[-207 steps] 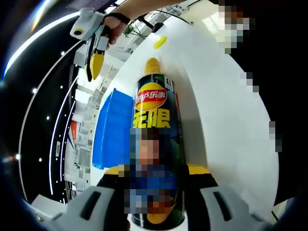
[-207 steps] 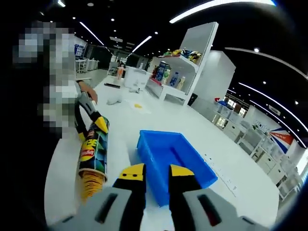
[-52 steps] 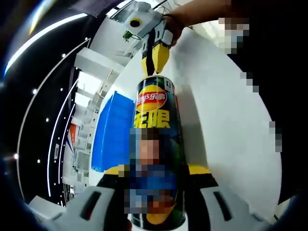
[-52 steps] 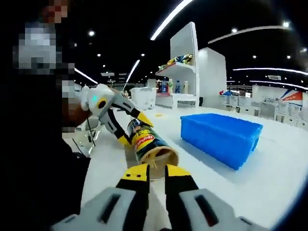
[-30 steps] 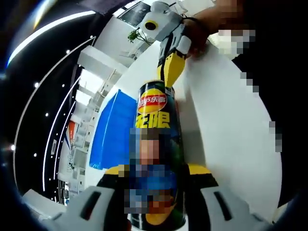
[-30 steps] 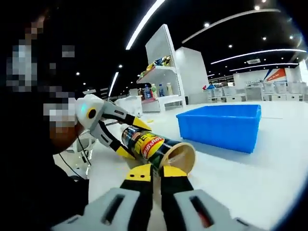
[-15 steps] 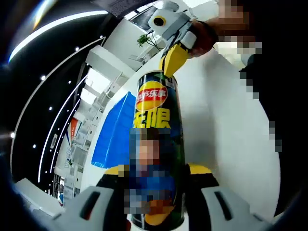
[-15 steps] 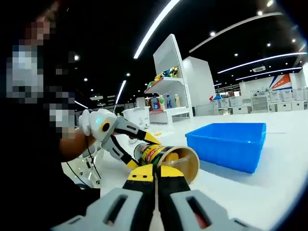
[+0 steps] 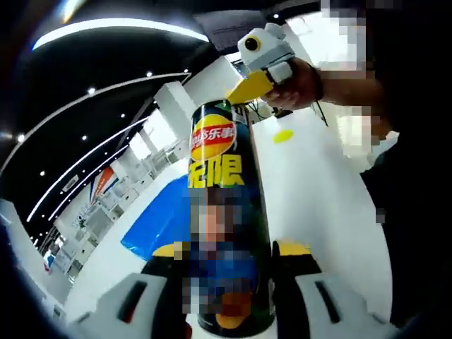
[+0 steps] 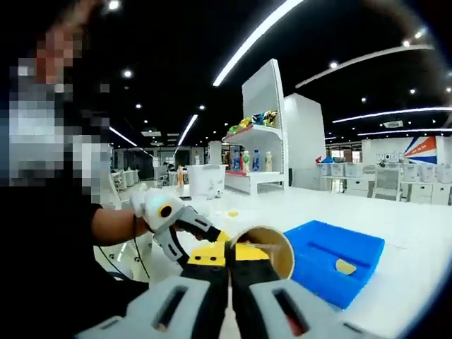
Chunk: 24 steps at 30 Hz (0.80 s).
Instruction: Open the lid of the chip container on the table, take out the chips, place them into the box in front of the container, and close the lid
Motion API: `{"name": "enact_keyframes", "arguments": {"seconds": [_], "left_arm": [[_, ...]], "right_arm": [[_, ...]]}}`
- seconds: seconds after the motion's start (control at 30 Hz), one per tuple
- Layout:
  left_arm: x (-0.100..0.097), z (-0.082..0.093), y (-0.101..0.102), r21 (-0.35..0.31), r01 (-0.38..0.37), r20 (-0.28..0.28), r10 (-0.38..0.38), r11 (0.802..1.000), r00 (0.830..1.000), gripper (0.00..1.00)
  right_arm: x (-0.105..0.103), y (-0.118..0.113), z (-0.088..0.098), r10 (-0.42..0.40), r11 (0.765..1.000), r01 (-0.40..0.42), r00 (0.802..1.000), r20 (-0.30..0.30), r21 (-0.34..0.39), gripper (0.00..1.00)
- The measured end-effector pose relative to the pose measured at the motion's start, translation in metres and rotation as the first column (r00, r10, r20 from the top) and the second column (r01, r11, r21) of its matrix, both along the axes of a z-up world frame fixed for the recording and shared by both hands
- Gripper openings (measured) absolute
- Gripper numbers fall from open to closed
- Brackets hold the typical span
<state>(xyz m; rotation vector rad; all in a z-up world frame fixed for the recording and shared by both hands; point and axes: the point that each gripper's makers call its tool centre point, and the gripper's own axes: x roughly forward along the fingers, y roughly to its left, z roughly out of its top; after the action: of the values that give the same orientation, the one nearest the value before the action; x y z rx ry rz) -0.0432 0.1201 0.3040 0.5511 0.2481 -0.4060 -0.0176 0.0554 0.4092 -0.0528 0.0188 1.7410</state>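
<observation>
The chip can point(image 9: 224, 205), dark with a red and yellow logo, is clamped between the jaws of my left gripper point(image 9: 226, 251), which is shut on it. In the right gripper view the can's open mouth point(image 10: 263, 248) faces the camera, and the left gripper point(image 10: 169, 220) holds it from behind. My right gripper point(image 10: 227, 253) has its jaws pressed together right at the rim of the mouth, and I see nothing between them. It appears as the right gripper point(image 9: 248, 86) at the can's top. The blue box point(image 10: 332, 265) holds one chip point(image 10: 345, 266).
The yellow lid point(image 9: 283, 135) lies loose on the white table point(image 9: 318, 212) beyond the can; it is the lid point(image 10: 232, 212) in the other view. The blue box point(image 9: 159, 220) sits left of the can. A person's hand point(image 9: 304, 74) and shelves point(image 10: 258, 162) show behind.
The right gripper's jaws closed and came up to the can's mouth. The can tipped up, so the mouth now faces the right camera. Both views shifted with the hands.
</observation>
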Motion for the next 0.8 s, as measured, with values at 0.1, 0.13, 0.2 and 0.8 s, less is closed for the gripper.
{"name": "enact_keyframes", "arguments": {"seconds": [0.1, 0.13, 0.2, 0.8], "left_arm": [[0.005, 0.004, -0.001, -0.066, -0.005, 0.033, 0.007, 0.998, 0.999, 0.46], [0.005, 0.004, -0.002, -0.084, -0.005, 0.037, 0.008, 0.996, 0.999, 0.46], [0.008, 0.005, -0.003, -0.117, -0.004, 0.049, 0.01, 0.993, 0.999, 0.46], [0.015, -0.008, -0.024, -0.256, 0.022, 0.036, -0.013, 0.967, 0.999, 0.45]], "right_arm": [[-0.002, 0.007, 0.011, 0.012, 1.0, -0.01, 0.998, 0.057, -0.03, 0.0], [-0.005, 0.01, 0.016, 0.022, 0.999, -0.019, 0.997, 0.077, -0.041, 0.0], [-0.009, 0.016, 0.022, 0.038, 0.997, -0.032, 0.994, 0.103, -0.065, 0.0], [-0.052, 0.059, 0.031, 0.159, 0.975, -0.091, 0.924, 0.348, -0.202, 0.01]]}}
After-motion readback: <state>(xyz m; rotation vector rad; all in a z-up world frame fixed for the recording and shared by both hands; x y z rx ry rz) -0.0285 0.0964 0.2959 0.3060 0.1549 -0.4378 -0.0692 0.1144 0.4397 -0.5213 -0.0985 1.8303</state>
